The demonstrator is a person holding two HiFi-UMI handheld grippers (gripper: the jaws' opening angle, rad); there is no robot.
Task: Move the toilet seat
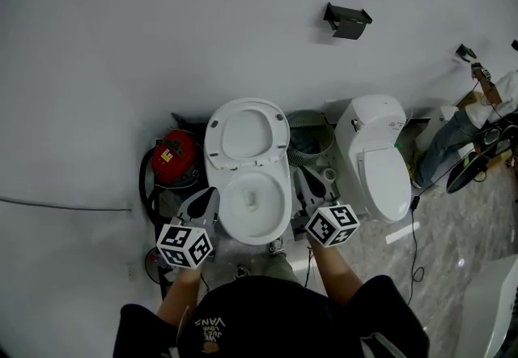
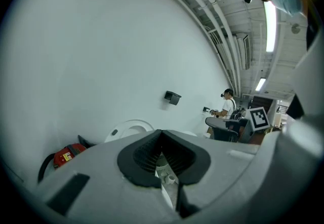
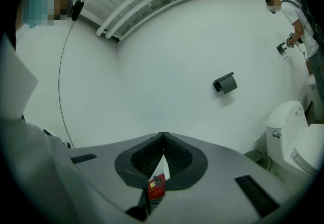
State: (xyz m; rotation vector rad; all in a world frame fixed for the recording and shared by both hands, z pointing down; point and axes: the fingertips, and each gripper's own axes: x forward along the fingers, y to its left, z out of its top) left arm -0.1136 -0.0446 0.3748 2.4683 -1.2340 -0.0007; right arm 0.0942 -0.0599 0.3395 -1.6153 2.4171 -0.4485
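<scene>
The white toilet's seat (image 1: 247, 131) stands raised against the back, and the bowl (image 1: 255, 204) below it lies uncovered. My left gripper (image 1: 205, 198) hovers at the bowl's left rim and my right gripper (image 1: 308, 184) at its right, both apart from the seat. Each is shut with nothing between its pads. In the left gripper view the shut jaws (image 2: 161, 133) point toward the wall, with the raised seat (image 2: 129, 128) just beyond them. The right gripper view has its shut jaws (image 3: 163, 136) aimed at the bare wall.
A red canister (image 1: 174, 158) sits left of the toilet, a green basket (image 1: 309, 136) right of it, then a second toilet (image 1: 379, 155) with its lid down. A black holder (image 1: 346, 20) hangs on the wall. A person (image 1: 476, 117) works at the far right.
</scene>
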